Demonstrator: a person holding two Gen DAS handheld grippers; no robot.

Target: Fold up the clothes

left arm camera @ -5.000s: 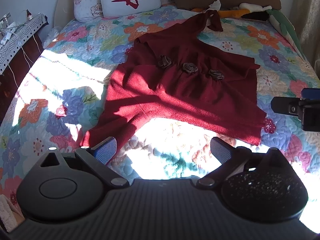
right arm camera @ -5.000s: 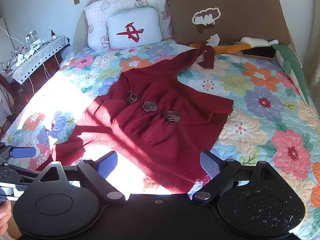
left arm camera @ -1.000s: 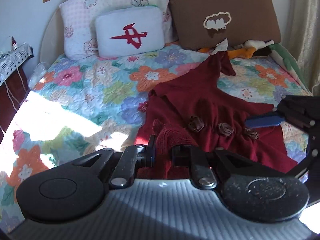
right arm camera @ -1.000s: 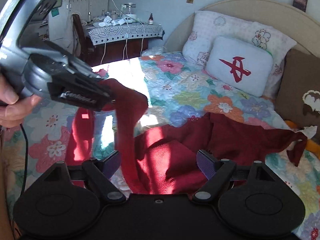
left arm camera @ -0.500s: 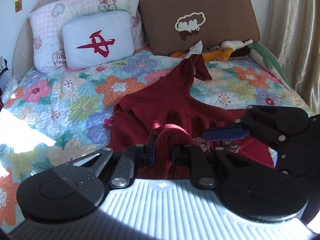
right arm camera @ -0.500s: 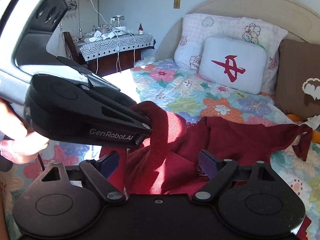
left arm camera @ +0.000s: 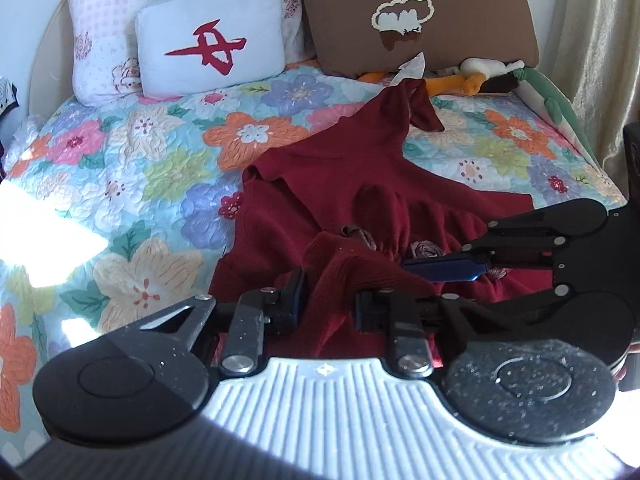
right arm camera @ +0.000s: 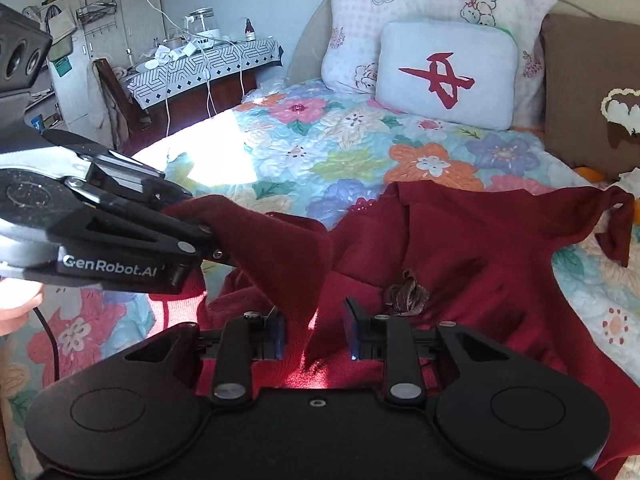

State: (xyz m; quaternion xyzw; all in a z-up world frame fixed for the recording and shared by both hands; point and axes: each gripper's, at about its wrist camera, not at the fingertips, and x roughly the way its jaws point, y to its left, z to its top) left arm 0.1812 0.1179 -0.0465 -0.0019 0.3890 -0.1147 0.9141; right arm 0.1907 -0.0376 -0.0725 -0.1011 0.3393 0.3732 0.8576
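The left claw (left arm camera: 326, 302) is pinched tight on a bunched fold of the red dress (left arm camera: 360, 184), lifting that sleeve end clear of the bed (left arm camera: 152, 168). The rest of the dress lies spread ahead of the claw, reaching toward the pillows (left arm camera: 208, 56). The right claw (right arm camera: 314, 334) sits just beside it on the dress, fingers partly closed with a hanging point of cloth between them; whether it grips yet, I cannot tell. In the right view the left claw (right arm camera: 208, 236) holds the flap up in front. To do this well, I judge the sleeve should travel across toward the dress middle, kept taut, then be laid flat so its edge lines up before letting go.
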